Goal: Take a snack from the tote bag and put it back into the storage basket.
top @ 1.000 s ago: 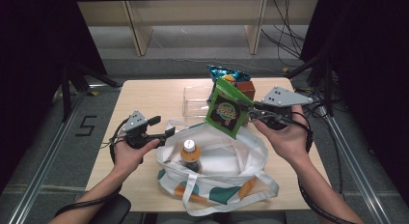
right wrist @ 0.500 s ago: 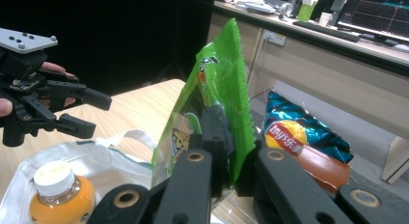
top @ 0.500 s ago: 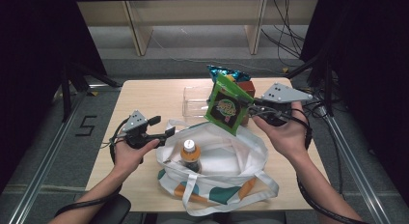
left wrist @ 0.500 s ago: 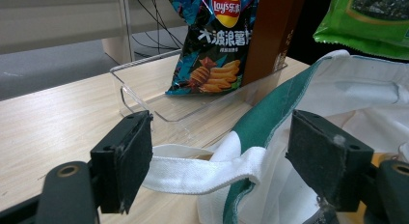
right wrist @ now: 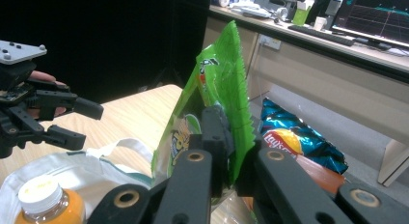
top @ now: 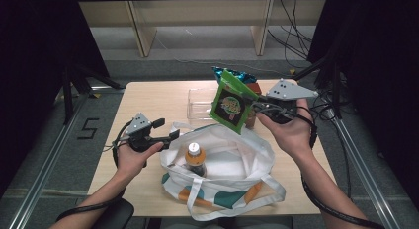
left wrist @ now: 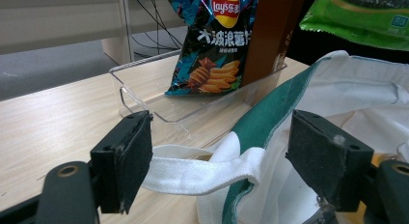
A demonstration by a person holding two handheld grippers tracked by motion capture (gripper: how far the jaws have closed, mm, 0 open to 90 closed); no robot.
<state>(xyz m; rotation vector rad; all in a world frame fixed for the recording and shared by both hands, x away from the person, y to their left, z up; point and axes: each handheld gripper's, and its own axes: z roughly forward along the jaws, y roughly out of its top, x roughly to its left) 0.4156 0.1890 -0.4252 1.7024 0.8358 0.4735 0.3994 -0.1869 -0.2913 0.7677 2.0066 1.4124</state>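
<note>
My right gripper (top: 257,106) is shut on the edge of a green snack bag (top: 231,103), holding it in the air above the far rim of a white tote bag (top: 232,160). In the right gripper view the jaws pinch the green snack bag (right wrist: 219,89) near its serrated edge. A bottle of orange drink (top: 195,157) stands inside the tote. My left gripper (top: 165,130) is open at the tote's left rim. In the left gripper view its jaws stand wide apart, with the tote's white handle strap (left wrist: 202,168) lying between them.
A clear plastic tray (top: 200,103) sits behind the tote on the wooden table (top: 148,98). A blue chip bag (left wrist: 217,45) and a brown box (left wrist: 272,35) stand in the tray. The table's left half is bare wood.
The right gripper has risen slightly with the green snack bag. The left gripper, tote and bottle have stayed where they were.
</note>
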